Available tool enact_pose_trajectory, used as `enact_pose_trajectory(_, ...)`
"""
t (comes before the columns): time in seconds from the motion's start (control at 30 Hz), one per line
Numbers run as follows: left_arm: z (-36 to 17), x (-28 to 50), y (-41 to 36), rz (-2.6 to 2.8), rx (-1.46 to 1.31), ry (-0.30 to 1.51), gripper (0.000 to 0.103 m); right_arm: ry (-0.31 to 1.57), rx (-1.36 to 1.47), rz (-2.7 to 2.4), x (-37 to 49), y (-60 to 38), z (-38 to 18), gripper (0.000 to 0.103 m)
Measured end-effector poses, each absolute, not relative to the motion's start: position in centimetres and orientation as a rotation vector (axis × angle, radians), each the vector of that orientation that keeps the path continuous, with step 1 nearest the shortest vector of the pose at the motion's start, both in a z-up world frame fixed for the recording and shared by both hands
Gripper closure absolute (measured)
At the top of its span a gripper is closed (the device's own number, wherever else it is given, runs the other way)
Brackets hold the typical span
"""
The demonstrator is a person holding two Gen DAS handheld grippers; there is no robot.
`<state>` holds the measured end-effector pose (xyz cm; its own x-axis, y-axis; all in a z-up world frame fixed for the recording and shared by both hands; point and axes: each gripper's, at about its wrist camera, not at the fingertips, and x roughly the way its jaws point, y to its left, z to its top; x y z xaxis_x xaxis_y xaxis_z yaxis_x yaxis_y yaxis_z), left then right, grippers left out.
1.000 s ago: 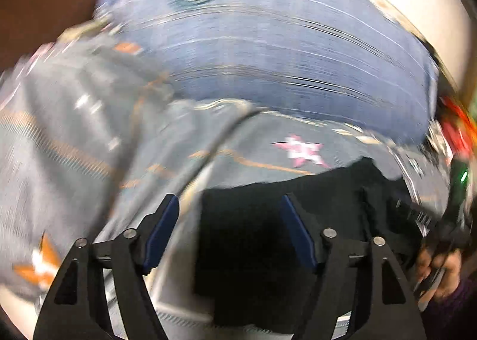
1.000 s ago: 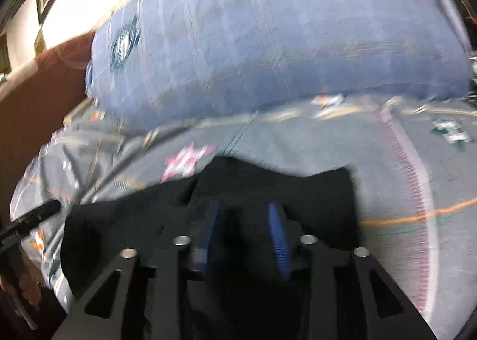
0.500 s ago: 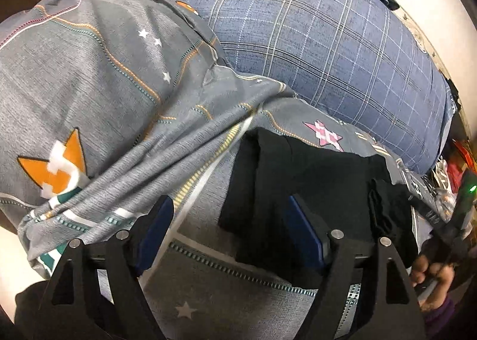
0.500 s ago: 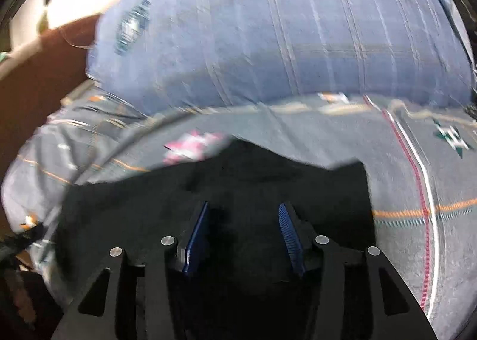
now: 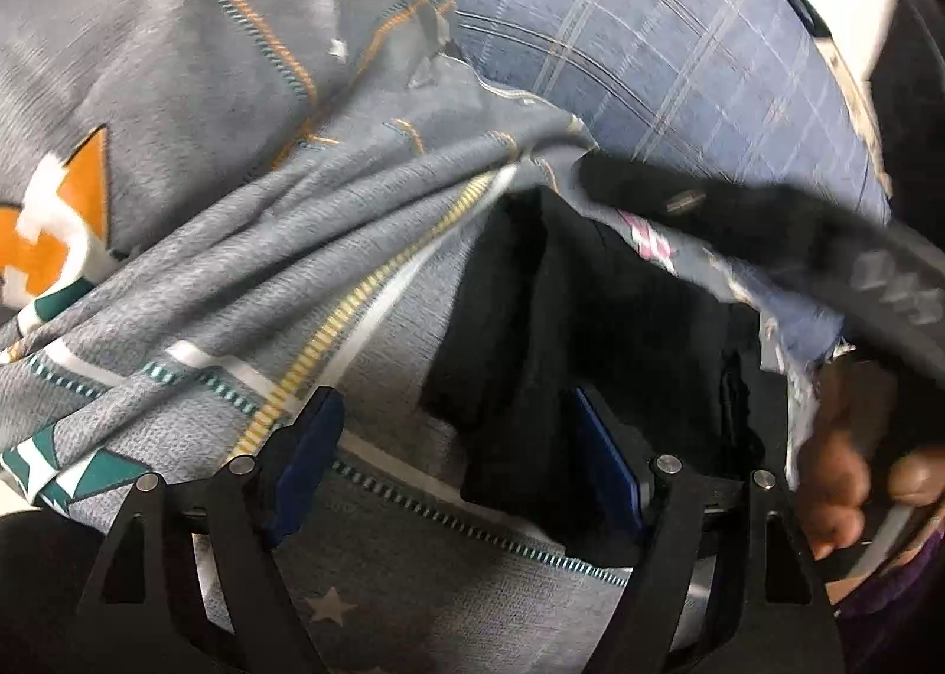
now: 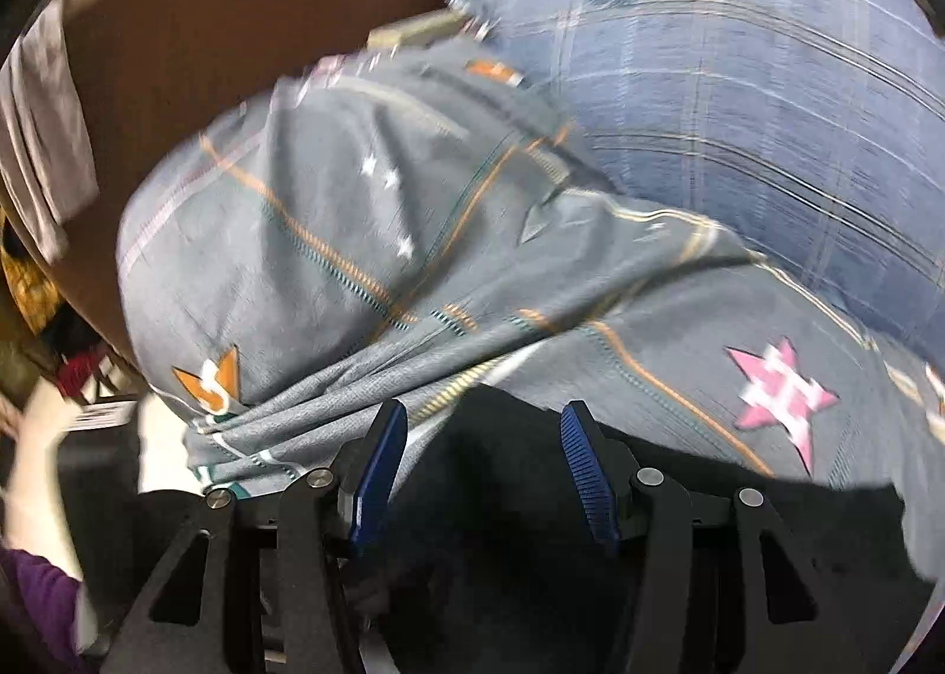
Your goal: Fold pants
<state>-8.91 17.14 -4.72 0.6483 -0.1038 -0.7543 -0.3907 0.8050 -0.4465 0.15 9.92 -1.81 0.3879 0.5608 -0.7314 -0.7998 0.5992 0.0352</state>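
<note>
The black pants lie folded in a compact stack on the grey patterned bedsheet. My left gripper is open and empty, low over the stack's near left edge, with its right finger against the black cloth. In the right wrist view the pants fill the lower middle. My right gripper is open above them and holds nothing. The other gripper's black body crosses the upper right of the left wrist view.
A large blue checked pillow with a round emblem lies behind the pants, also in the right wrist view. A brown headboard stands at the far left. The sheet carries an orange star and a pink star.
My right gripper opened wider and swung left over the pants. My left gripper moved closer to the stack. The right gripper's body came into the left wrist view.
</note>
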Motion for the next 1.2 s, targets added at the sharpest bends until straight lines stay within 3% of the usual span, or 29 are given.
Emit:
enact_pose_trajectory(0.2, -4.8, -9.0, 17.3, 0.177, -0.655, 0.865, 0.024, 0.860, -0.519, 0.777, 2.0, 13.4, -5.5, 0.045)
enact_pose_trajectory(0.27, -4.7, -9.0, 17.0, 0.173, -0.648, 0.868, 0.024, 0.893, -0.522, 0.742, 2.7, 13.5, -6.7, 0.056)
enact_pose_trajectory(0.3, -4.8, -8.8, 17.2, 0.172, -0.653, 0.867, 0.024, 0.893, -0.525, 0.723, 2.8, 13.3, -7.0, 0.070)
enact_pose_trajectory(0.33, -4.8, -8.8, 17.3, 0.171, -0.661, 0.864, 0.024, 0.881, -0.522, 0.709, 2.8, 12.9, -7.1, 0.077)
enact_pose_trajectory(0.43, -4.7, -8.9, 17.4, 0.164, -0.676, 0.856, 0.024, 0.825, -0.409, 0.735, 2.3, 10.3, -5.8, 0.086)
enact_pose_trajectory(0.77, -2.7, -8.8, 13.3, -0.078, -0.600, 0.763, 0.024, 0.719, 0.038, 0.784, 1.2, -1.5, -2.0, 0.086)
enact_pose_trajectory(1.0, -0.9, -8.4, 7.9, -0.238, -0.339, 0.677, 0.022, 0.657, 0.229, 0.818, 0.7, -8.0, -2.0, 0.086)
enact_pose_trajectory(1.2, -1.3, -7.0, 6.8, -0.250, -0.284, 0.675, 0.023, 0.604, 0.358, 0.858, 0.8, -12.2, -3.2, 0.086)
